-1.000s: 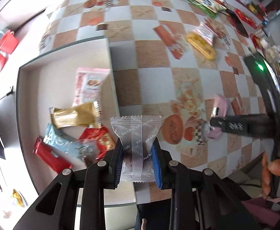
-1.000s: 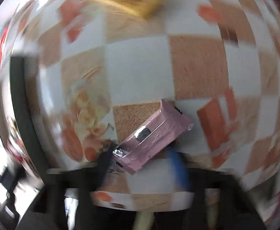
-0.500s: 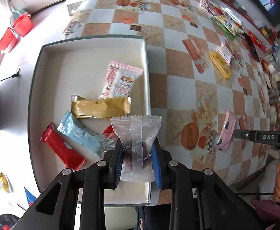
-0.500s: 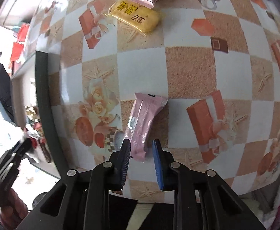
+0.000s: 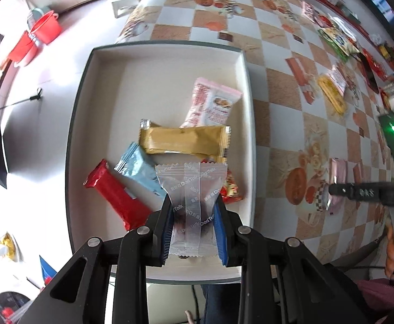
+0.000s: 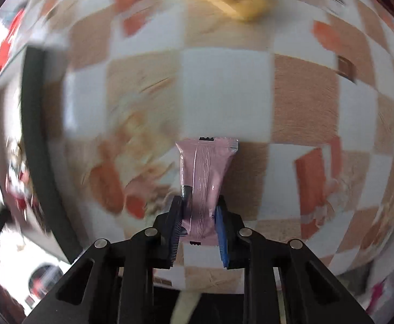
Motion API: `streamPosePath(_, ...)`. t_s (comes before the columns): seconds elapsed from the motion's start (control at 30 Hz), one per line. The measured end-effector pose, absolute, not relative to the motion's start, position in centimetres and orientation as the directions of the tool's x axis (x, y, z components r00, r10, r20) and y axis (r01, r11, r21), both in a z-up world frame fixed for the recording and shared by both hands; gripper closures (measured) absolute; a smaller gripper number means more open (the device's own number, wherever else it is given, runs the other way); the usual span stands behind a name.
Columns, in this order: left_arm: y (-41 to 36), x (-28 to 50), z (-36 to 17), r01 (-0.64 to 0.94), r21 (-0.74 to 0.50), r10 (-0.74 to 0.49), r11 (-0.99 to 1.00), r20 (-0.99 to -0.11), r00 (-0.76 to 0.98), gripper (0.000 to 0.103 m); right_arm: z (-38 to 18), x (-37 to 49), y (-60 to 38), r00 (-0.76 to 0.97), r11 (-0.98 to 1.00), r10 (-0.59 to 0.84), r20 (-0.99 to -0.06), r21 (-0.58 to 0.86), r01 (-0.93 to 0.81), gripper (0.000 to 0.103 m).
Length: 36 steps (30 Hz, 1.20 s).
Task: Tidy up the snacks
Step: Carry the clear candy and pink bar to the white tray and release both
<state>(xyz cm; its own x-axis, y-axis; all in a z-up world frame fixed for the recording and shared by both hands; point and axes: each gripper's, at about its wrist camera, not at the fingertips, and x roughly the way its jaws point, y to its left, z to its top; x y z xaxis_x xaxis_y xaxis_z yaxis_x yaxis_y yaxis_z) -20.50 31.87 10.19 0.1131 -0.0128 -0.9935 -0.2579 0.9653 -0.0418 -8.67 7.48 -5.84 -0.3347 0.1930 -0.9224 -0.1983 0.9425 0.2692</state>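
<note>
My left gripper [image 5: 192,229] is shut on a clear DadTalk snack packet [image 5: 192,197] and holds it above the near end of the white tray [image 5: 167,73]. In the tray lie a gold bar [image 5: 183,141], a pink packet [image 5: 213,105], a light blue packet [image 5: 140,171], a red bar [image 5: 115,195] and a red packet [image 5: 232,189]. My right gripper [image 6: 199,229] is shut on a pink snack bar [image 6: 206,178] just above the checkered tablecloth [image 6: 224,94]. It also shows in the left wrist view [image 5: 332,189], right of the tray.
The tray's dark rim [image 6: 39,148] is to the left in the blurred right wrist view. A yellow snack [image 5: 330,95] and several more packets [image 5: 337,40] lie along the far right of the table. Red buckets [image 5: 34,37] stand on the floor at far left.
My left gripper has carried the clear packet further left over the tray. My right gripper has closed on the pink bar, which now points straight ahead between the fingers.
</note>
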Motion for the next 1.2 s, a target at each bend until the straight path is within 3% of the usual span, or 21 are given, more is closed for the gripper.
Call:
streamPosePath(0.4,34.4,-20.5,10.4,-0.330,-0.062,-0.012,0.942,-0.988,0.153,0.073,0.7,-6.6,12.1,-0.277,0.835,0.386,-0.880,0.461,-0.300,0.078)
streamPosePath(0.93,38.3,-19.1,9.5,-0.374,-0.051,0.006,0.926,-0.988,0.151,0.073,5.5,-6.3,25.7,-0.326,0.706,0.429,-0.842,0.538,-0.460,0.078)
streamPosePath(0.97,38.3,-19.1,9.4,-0.372,-0.051,0.005,0.927,-0.989,0.149,0.072,5.4,-6.3,26.2,-0.329,0.706,0.429,-0.841,0.539,-0.459,0.078)
streamPosePath(1.0,38.3,-19.0,9.2,-0.368,-0.047,0.006,0.929,-0.990,0.142,0.064,5.2,-6.0,26.3,-0.334,0.708,0.425,-0.841,0.539,-0.455,0.077)
streamPosePath(1.03,38.2,-19.0,9.0,-0.363,-0.035,0.014,0.931,-0.991,0.130,0.058,4.9,-5.9,26.4,-0.347,0.713,0.415,-0.841,0.538,-0.451,0.070)
streamPosePath(1.07,38.0,-19.0,9.0,-0.361,-0.025,0.022,0.932,-0.992,0.125,0.042,4.3,-5.9,26.5,-0.366,0.722,0.396,-0.842,0.532,-0.442,0.057)
streamPosePath(1.1,37.9,-19.1,9.0,-0.358,-0.019,0.028,0.933,-0.992,0.126,0.033,4.0,-5.9,26.3,-0.374,0.733,0.381,-0.846,0.522,-0.436,0.016)
streamPosePath(1.13,37.6,-19.1,9.1,-0.351,-0.021,0.028,0.936,-0.991,0.133,0.032,3.5,-5.9,25.8,-0.369,0.749,0.365,-0.855,0.505,-0.429,0.000)
streamPosePath(1.2,37.1,-19.1,9.2,-0.337,-0.026,0.019,0.941,-0.991,0.130,0.031,3.1,-5.8,24.0,-0.345,0.771,0.363,-0.866,0.487,-0.411,0.000)
